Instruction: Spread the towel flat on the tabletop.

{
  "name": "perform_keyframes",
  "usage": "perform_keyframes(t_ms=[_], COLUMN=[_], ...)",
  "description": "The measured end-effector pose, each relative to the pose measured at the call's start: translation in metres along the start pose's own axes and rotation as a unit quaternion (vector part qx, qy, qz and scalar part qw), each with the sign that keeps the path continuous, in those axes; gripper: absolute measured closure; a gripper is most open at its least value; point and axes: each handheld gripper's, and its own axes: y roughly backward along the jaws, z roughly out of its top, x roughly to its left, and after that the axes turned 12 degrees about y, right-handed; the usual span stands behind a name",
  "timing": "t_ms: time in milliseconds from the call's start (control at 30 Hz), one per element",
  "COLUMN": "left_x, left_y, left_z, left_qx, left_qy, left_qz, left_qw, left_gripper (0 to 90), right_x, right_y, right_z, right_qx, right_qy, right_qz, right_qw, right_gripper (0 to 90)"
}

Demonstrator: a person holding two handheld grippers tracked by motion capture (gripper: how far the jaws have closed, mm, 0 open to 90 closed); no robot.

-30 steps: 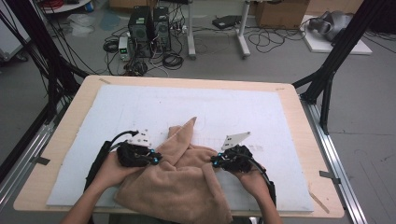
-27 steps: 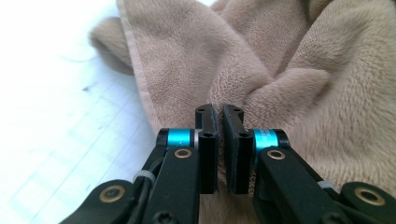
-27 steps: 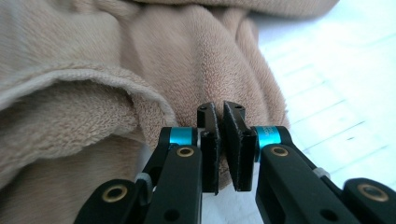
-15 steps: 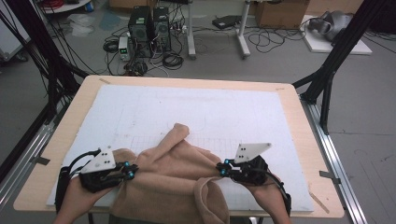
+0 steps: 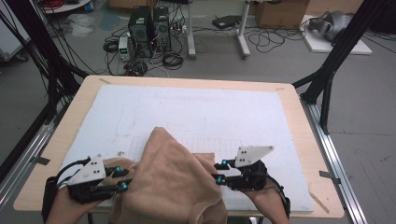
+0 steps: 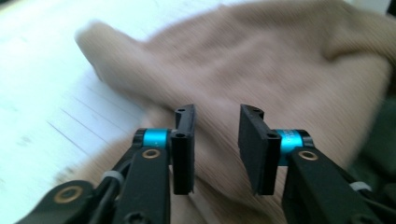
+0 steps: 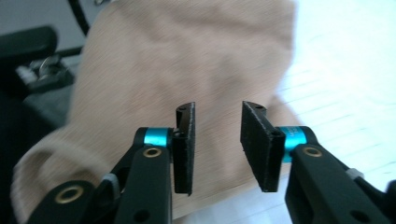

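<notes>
A tan knitted cloth [image 5: 168, 182] lies bunched at the table's near edge, with one corner reaching up the white sheet [image 5: 196, 107]. My left gripper [image 5: 122, 179] sits at its left side, my right gripper [image 5: 218, 171] at its right, and both point inward at it. Both pairs of jaws have just been opening. In the left gripper view the left gripper [image 6: 217, 114] shows a bare gap between its pads, with the cloth [image 6: 261, 60] lying beyond. The right gripper [image 7: 217, 109] stands the same way before the cloth [image 7: 187, 56].
The white sheet covers most of a wooden table [image 5: 65, 140], and part of the cloth hangs over its near edge. Black frame legs [image 5: 327, 79] stand at both sides. Computer towers [image 5: 149, 23] and cables lie on the floor beyond the far edge.
Both hands have drawn apart and back toward the near edge, spreading the cloth wider. Both pairs of jaws, shut on the cloth before, now stand apart with it released.
</notes>
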Motion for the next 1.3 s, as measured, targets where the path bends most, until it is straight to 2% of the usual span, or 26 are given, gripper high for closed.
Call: perform_keyframes(t_ms=[100,167,200,333,467,533,633,667,700,733,800,900,1000,1200,1300], left_x=[0.017,0.027,0.031,0.042,0.043,0.043,0.044,0.044,0.044,0.043,0.043,0.044,0.045,0.047,0.049], left_y=[-0.014,-0.026,-0.032,-0.051,-0.054,-0.052,-0.048,-0.047,-0.047,-0.046,-0.045,-0.046,-0.046,-0.052,-0.057], left_z=[0.009,0.010,0.010,0.008,0.007,0.007,0.009,0.010,0.011,0.012,0.014,0.015,0.018,0.030,0.036], left_qx=[0.002,0.009,0.011,0.019,0.015,0.012,0.007,0.006,0.004,0.002,-0.002,-0.002,-0.003,-0.003,-0.002], left_qy=[0.010,0.018,0.025,0.046,0.048,0.049,0.049,0.045,0.046,0.045,0.045,0.044,0.044,0.039,0.041], left_qz=[-0.001,0.005,0.001,0.001,-0.003,-0.002,0.000,0.001,0.001,0.003,0.001,0.001,0.001,0.005,0.006], left_qw=[0.9999,0.9998,0.9996,0.9988,0.9987,0.9987,0.9988,0.9989,0.9989,0.9990,0.9990,0.9990,0.9990,0.9992,0.9992], left_gripper=[65.1,66.0,65.8,64.3,63.7,63.6,63.5,63.3,63.3,63.3,63.3,63.3,63.3,63.3,63.3], right_x=[-0.019,-0.028,-0.032,-0.048,-0.057,-0.058,-0.056,-0.056,-0.057,-0.056,-0.054,-0.053,-0.054,-0.058,-0.057], right_y=[-0.009,-0.018,-0.024,-0.048,-0.071,-0.080,-0.082,-0.081,-0.081,-0.080,-0.079,-0.070,-0.052,-0.004,0.008], right_z=[-0.004,-0.008,-0.011,-0.023,-0.035,-0.038,-0.038,-0.038,-0.038,-0.038,-0.035,-0.036,-0.041,-0.054,-0.058], right_qx=[0.013,0.032,0.037,0.077,0.119,0.129,0.133,0.135,0.133,0.136,0.148,0.158,0.158,0.145,0.145], right_qy=[-0.011,-0.014,-0.017,-0.033,-0.045,-0.051,-0.040,-0.037,-0.040,-0.036,-0.015,-0.007,-0.017,-0.038,-0.045], right_qz=[-0.016,-0.022,-0.025,-0.031,-0.031,-0.026,-0.041,-0.040,-0.023,-0.023,-0.026,-0.037,-0.053,-0.102,-0.108], right_qw=[0.9997,0.9992,0.9989,0.9960,0.9914,0.9900,0.9895,0.9894,0.9901,0.9898,0.9885,0.9867,0.9859,0.9833,0.9824], right_gripper=[63.8,63.5,63.5,62.4,60.1,60.6,69.5,75.1,85.6,86.9,87.9,88.5,88.7,89.7,89.7])
